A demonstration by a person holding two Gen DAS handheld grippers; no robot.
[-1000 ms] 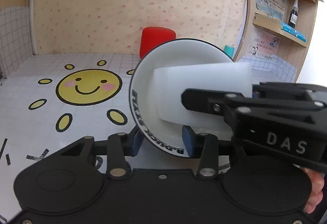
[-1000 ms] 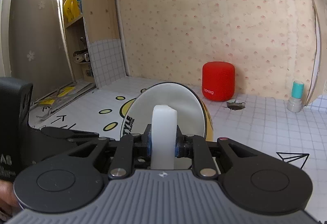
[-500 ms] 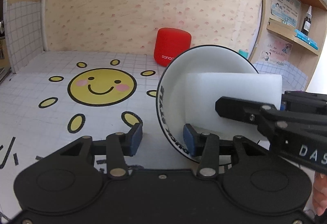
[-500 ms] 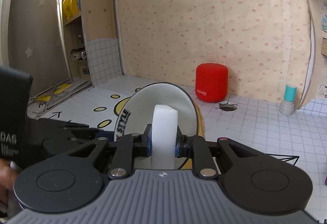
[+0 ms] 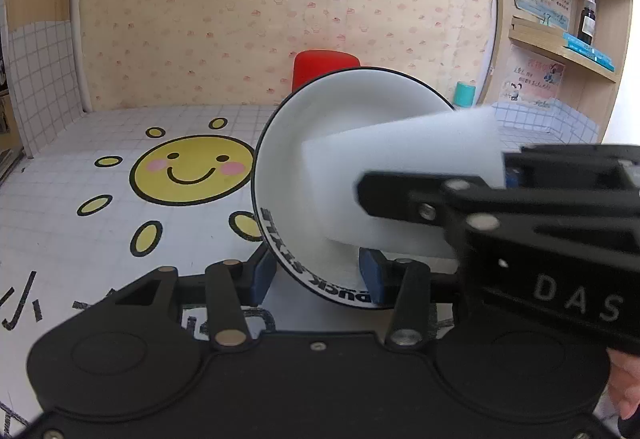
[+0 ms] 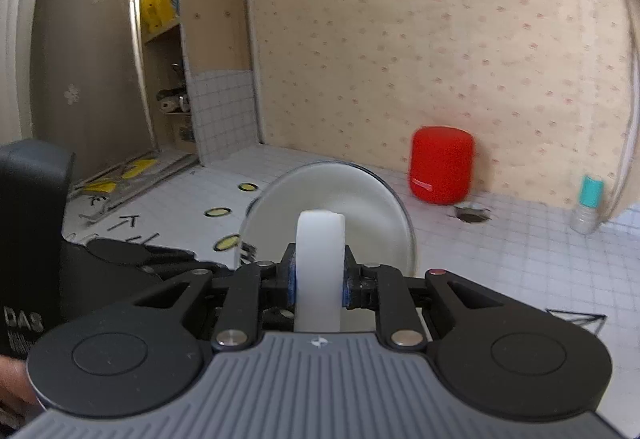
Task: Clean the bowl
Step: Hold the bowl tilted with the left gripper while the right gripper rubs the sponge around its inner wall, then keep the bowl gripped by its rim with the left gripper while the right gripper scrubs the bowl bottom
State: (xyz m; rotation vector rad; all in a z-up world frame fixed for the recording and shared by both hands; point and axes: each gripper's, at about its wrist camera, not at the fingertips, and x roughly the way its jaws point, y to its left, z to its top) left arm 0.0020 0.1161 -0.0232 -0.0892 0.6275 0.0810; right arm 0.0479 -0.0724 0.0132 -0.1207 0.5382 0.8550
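In the left wrist view a white bowl [image 5: 340,111] with a black rim and black lettering stands tipped on its side. My left gripper [image 5: 318,275] is shut on its lower rim, one blue pad outside the wall and one inside. From the right, my right gripper [image 5: 384,195] presses a white sponge [image 5: 400,175] into the bowl's hollow. In the right wrist view the sponge [image 6: 320,259] stands on edge, with my right gripper [image 6: 320,281] shut on it. The bowl [image 6: 360,207] shows behind it. The left gripper's black body [image 6: 36,239] sits at the left.
A red cylinder [image 6: 440,167] stands at the back wall, with a teal-capped bottle [image 6: 588,207] to its right. A sun sticker [image 5: 192,171] marks the white gridded table. Shelves rise on the right [image 5: 560,39] and left [image 6: 160,7]. A hand [image 5: 624,391] holds the right gripper.
Half a second ago the bowl sat over by the left gripper's right pad; now it lies between both pads again. The sponge has shifted inside the bowl and tilted, and looks blurred.
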